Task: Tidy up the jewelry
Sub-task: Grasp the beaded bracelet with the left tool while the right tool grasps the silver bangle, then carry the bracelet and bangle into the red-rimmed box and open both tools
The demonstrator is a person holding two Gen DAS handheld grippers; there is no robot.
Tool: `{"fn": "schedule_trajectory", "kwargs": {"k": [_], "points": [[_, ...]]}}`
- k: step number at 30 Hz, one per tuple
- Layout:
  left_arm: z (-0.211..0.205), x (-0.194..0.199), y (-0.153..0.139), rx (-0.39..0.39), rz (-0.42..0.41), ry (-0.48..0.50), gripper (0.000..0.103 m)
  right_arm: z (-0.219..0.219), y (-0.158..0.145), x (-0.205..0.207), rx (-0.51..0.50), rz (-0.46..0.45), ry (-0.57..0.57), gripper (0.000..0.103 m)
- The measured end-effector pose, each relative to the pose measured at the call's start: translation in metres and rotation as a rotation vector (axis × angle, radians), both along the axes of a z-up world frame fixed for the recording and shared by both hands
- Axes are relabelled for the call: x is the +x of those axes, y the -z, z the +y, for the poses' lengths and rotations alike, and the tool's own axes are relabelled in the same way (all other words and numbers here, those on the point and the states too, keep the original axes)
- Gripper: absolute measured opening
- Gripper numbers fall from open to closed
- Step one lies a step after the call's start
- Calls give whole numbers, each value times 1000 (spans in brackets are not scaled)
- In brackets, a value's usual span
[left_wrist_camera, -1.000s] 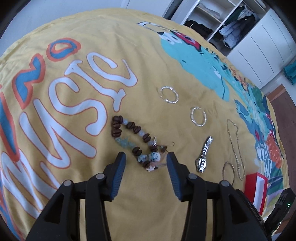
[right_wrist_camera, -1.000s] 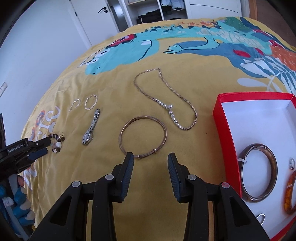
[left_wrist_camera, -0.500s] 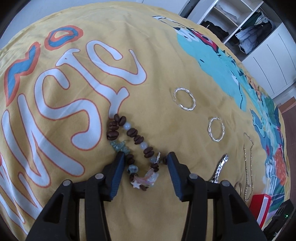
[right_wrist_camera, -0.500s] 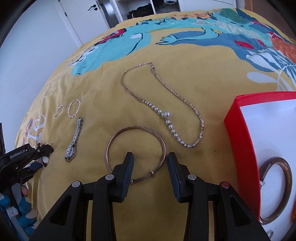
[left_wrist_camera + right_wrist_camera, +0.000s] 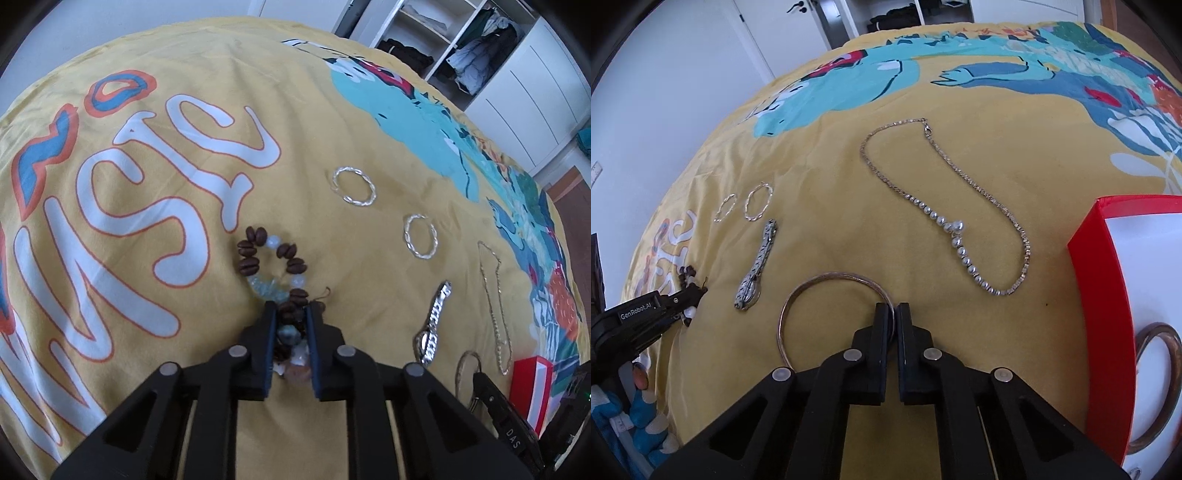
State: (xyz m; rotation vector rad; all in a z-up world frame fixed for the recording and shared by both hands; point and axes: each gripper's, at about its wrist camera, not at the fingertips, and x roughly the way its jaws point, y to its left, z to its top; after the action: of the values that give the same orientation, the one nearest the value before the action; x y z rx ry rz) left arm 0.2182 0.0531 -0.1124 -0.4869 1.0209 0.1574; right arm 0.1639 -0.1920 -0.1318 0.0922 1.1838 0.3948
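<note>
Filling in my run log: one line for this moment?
left tongs shut on bead bracelet | right tongs shut on bangle | both on blanket

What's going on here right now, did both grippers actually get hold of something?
Yes. A person is sorting jewelry laid on a yellow bedspread. The left gripper has just closed on the brown beaded bracelet, and the right gripper has just closed on the rim of the thin metal bangle. Both pieces still lie on the cover. The red box sits to the right, already holding another bangle.
</note>
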Motion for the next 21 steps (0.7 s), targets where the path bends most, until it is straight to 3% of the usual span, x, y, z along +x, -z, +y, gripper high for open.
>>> {"fn": "schedule_trajectory", "kwargs": {"k": [7,21], "points": [[-5,-24,-21,12,-34,38,10,5,-32,-23,0,-77,-41,4],[-8,-88,-98,3,-143,90,10,-7,-118,-80,-3,-184,-70,3]]}}
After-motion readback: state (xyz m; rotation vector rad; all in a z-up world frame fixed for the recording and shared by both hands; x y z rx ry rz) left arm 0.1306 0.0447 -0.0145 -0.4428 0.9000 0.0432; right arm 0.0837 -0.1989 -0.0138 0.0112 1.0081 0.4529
